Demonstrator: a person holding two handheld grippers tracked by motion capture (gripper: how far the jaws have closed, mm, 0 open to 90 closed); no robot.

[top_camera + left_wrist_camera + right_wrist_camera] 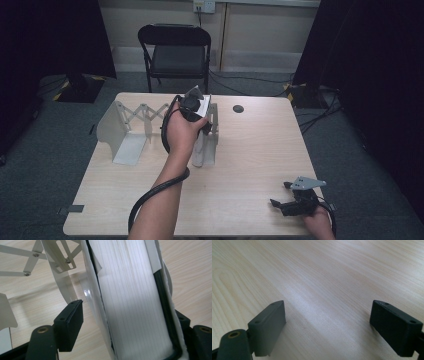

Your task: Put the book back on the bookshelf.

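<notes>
Straddling the book (132, 302) from above, the left hand-held gripper (196, 106) has its jaws spread. In the left gripper view the near pad (72, 320) stands clear of the white cover with a strip of table showing between them, while the far jaw sits tight beside the other cover. So nothing is pinched here. The book stands upright on its edge at the right end of the expanding rack (122, 132), pages up toward the camera.

My read: this is the let-go, and the way to do it well is to lift straight up along the covers. Any sideways drag from that far jaw could tip the book away from the rack. The book looks tilted in the gripper view, so I'd want it leaning on the rack's end plate (63, 282) before pulling off.

Room to move: the rack's scissor lattice (145, 112) runs off to the left of the book, so that side is fenced. To the right of the rack there's broad bare table (250, 150), with a small round hole (238, 108) near the far edge. Behind the rack, the table edge comes up quickly, with a chair (175, 50) beyond it.

Well to the right of the rack, at the near edge, the right hand-held gripper (279, 194) rests low with its jaws wide apart, nothing between them.
</notes>
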